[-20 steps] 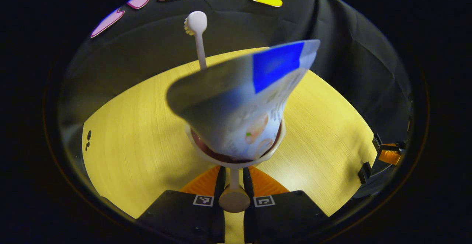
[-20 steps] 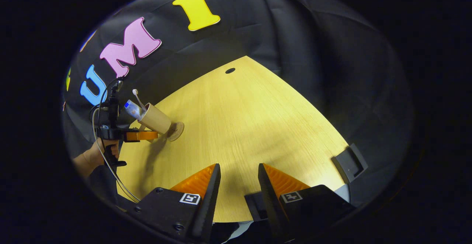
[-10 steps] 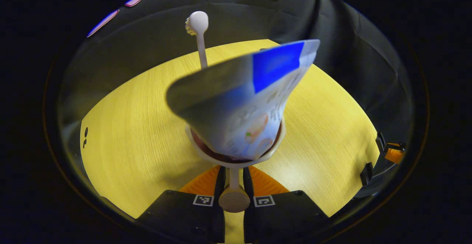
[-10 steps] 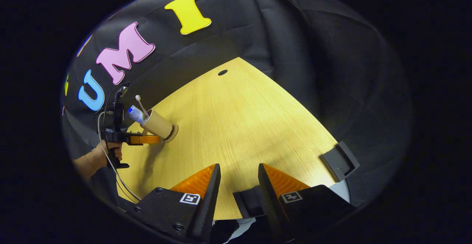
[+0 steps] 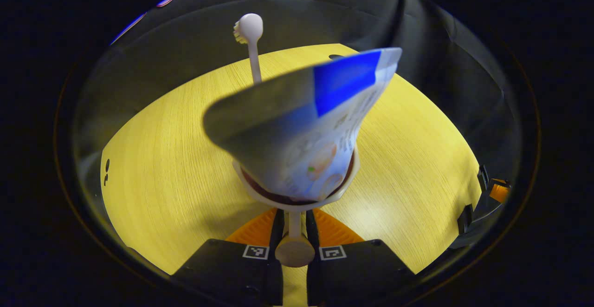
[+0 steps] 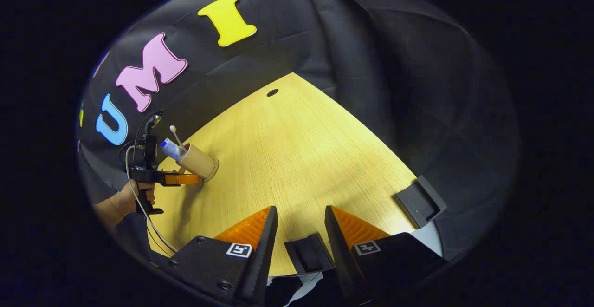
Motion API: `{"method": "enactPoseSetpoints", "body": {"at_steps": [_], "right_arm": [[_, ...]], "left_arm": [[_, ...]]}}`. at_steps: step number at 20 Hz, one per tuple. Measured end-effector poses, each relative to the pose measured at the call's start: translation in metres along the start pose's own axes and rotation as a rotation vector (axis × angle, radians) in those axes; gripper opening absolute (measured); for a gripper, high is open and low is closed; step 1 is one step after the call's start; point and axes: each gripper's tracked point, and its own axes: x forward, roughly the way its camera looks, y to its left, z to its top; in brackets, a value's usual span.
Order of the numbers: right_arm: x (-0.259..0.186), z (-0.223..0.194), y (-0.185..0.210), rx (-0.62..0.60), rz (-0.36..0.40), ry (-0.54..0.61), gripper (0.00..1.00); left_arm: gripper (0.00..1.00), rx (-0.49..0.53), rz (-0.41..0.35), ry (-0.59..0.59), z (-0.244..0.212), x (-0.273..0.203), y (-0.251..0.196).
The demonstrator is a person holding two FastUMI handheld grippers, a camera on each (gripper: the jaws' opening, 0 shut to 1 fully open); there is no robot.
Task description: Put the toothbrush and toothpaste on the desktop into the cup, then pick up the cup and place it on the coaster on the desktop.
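The left gripper (image 5: 294, 232) is clamped on the cup (image 5: 297, 200) by its handle. In the cup stand the toothpaste (image 5: 306, 126) and, behind it, the toothbrush (image 5: 250, 42). Below the cup lies the table (image 5: 162, 158).

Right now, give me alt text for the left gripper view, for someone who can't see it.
The left gripper is shut on the handle of a cup holding a toothpaste tube and a toothbrush, above a wooden desktop backed by black cloth.

In the right gripper view the cup (image 6: 198, 162) stands on the worktop (image 6: 301, 158) at nine o'clock, the toothbrush (image 6: 175, 133) and toothpaste (image 6: 170, 147) in it, the left gripper (image 6: 188, 179) at its near side.
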Motion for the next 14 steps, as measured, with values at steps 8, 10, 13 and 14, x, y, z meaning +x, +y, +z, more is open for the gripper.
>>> {"method": "enactPoseSetpoints", "body": {"at_steps": [8,10,13,14], "right_arm": [[0.001,0.002,0.009,-0.006,0.004,-0.001,0.64],[0.0,0.002,0.012,-0.009,0.002,-0.005,0.64],[0.0,0.004,0.016,-0.008,0.002,-0.009,0.64],[0.0,0.004,0.019,-0.008,0.003,-0.01,0.64]], "left_arm": [[0.31,-0.041,-0.017,0.032,-0.005,-0.001,0.003],[0.37,-0.039,-0.021,0.034,-0.006,-0.004,0.001],[0.58,-0.027,-0.036,0.022,-0.005,-0.007,-0.003],[0.66,-0.023,-0.042,0.008,-0.002,-0.009,-0.004]]}}
